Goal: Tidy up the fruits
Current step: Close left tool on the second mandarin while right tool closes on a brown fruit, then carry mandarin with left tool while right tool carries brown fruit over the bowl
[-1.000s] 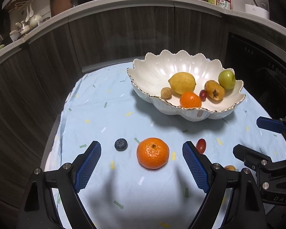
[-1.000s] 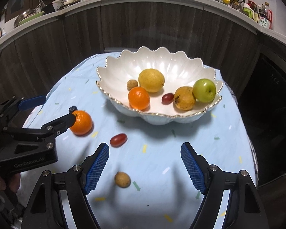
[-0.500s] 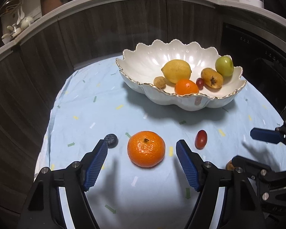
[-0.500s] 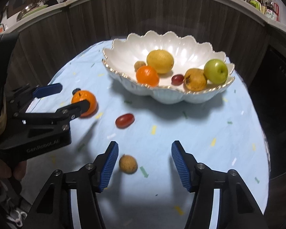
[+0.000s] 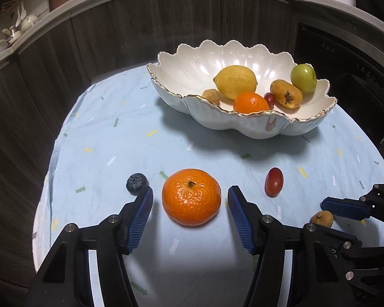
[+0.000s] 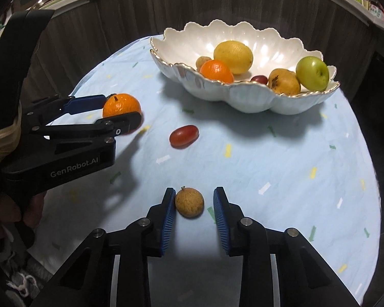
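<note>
Two grippers: both lowered over loose fruit on the surface (image 5: 120,138), which is covered by a pale blue cloth with small coloured flecks.
Left gripper (image 5: 189,199): blue-padded fingers (image 5: 140,215) straddle a mandarin (image 5: 191,196); jaws closing, a narrow gap visible on each side, pads not yet pressing the peel.
Right gripper (image 6: 194,204): fingers (image 6: 221,217) on either side of a small brown longan-like fruit (image 6: 189,202); jaws closing, the left pad touching or almost touching the fruit, the right pad slightly apart from it.
Mandarin: resting on the cloth, stem scar up, near the front edge of the surface.
Blueberry (image 5: 137,183): on the cloth just beside the tip of the left gripper's left finger, outside the jaws.
Red grape (image 6: 184,136): lying on its side on the cloth between the two grippers and the bowl.
Bowl (image 6: 251,99): white, scalloped, gold-rimmed, at the far side of the surface.
Bowl contents: a lemon (image 5: 235,82), a second mandarin (image 5: 251,102), a green apple (image 5: 303,77), a yellow-brown spotted fruit (image 5: 285,93), a small red grape (image 5: 269,98) and a small brown fruit (image 5: 211,96).
Hand (image 6: 25,212): partly visible in the right wrist view, gripping the left gripper's handle.
</note>
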A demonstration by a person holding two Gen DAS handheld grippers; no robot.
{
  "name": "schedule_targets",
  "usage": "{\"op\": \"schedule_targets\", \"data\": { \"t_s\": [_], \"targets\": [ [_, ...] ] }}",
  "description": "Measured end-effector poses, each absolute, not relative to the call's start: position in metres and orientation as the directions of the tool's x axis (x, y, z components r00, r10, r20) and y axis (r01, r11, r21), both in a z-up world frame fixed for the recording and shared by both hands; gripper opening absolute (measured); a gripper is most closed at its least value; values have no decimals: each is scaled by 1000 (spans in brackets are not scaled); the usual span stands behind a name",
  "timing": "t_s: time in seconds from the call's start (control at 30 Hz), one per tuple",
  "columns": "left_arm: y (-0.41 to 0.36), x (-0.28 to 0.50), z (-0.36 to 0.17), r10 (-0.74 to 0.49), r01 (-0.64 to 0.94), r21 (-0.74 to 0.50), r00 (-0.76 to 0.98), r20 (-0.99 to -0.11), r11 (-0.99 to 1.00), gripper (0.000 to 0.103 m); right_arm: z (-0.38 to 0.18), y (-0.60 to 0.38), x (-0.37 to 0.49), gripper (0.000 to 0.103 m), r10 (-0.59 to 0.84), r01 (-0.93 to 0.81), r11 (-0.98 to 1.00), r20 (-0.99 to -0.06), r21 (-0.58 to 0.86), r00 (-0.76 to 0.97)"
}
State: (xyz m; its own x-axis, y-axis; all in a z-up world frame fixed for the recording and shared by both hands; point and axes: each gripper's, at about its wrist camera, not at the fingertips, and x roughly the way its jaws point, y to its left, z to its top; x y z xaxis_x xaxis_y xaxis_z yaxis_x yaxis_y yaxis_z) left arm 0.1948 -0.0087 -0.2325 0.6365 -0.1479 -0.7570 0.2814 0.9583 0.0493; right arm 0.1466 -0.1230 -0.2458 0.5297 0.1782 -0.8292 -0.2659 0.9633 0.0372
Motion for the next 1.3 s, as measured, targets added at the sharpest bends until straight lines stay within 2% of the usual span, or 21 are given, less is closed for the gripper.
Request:
{"op": "schedule_targets", "data": {
  "t_s": [0.07,0.23,0.7,1.3],
  "targets": [
    [-10,195,-235,-155,288,44,629,-762,957,53,-246,-122,146,23,187,-273,961,-828,43,529],
    [-11,196,-236,-144,281,52,633,-761,958,48,-245,-123,148,23,192,-273,961,-826,48,530],
    [-12,192,-229,-147,279,50,640,-755,959,45,-232,-129,147,23,191,-261,964,-811,49,553],
    [-24,190,-184,-141,271,69,682,-718,960,45,-190,-149,152,23,173,-214,976,-745,42,644]
  ]
}}
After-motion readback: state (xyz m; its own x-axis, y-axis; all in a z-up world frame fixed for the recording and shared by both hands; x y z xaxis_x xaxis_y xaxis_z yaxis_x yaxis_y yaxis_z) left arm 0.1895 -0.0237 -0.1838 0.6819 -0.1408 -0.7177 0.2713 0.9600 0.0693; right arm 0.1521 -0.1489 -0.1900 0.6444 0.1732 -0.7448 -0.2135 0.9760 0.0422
